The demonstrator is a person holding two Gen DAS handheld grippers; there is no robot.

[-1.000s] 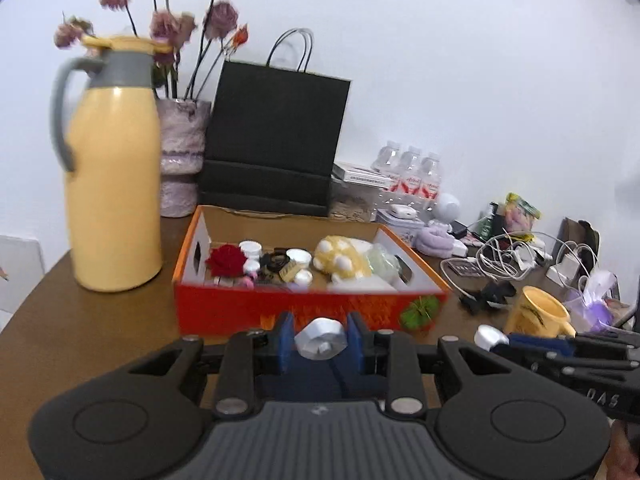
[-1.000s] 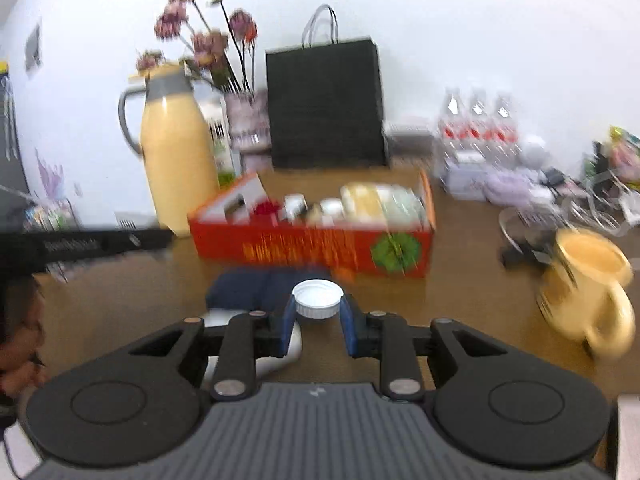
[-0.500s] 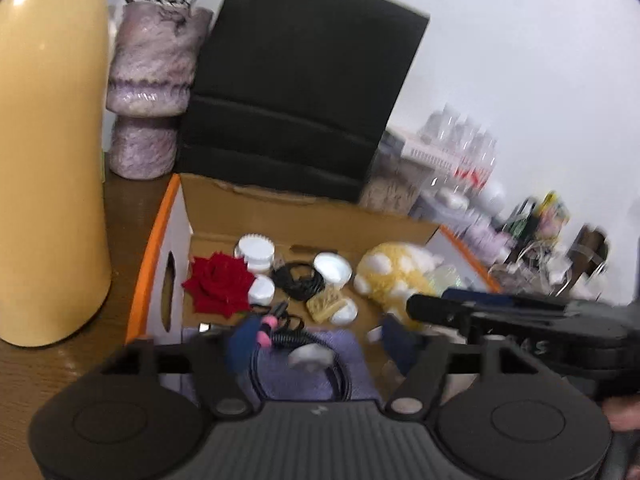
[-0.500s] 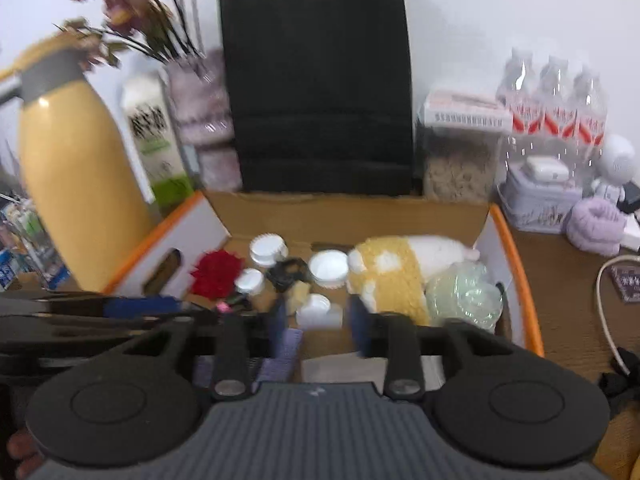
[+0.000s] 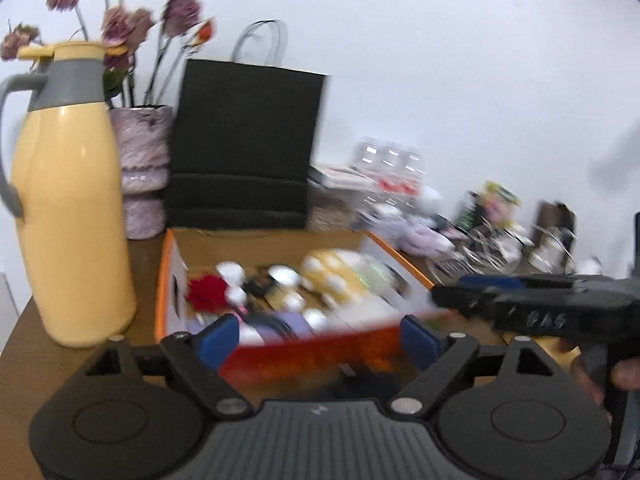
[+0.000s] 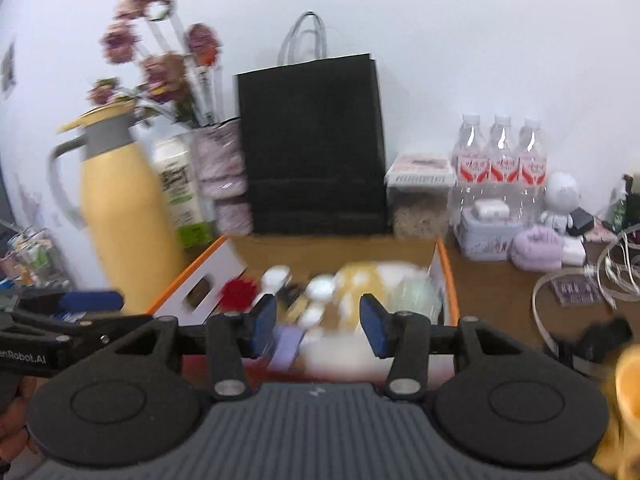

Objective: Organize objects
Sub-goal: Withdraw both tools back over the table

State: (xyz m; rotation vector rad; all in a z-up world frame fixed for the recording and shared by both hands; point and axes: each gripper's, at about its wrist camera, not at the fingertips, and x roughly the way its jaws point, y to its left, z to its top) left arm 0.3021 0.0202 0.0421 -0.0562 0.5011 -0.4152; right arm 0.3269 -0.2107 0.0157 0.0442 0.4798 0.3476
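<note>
Two low wrist views, both facing the orange box [image 5: 280, 344] [image 6: 450, 280] nearby.

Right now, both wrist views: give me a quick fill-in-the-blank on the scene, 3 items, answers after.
1. Both the left gripper and the right gripper have their jaws ____ with nothing between them.
2. The black paper bag stands directly ____ the orange box.
3. ____ water bottles stand in a row right of the bag.

Missing words: open; behind; Three
</note>
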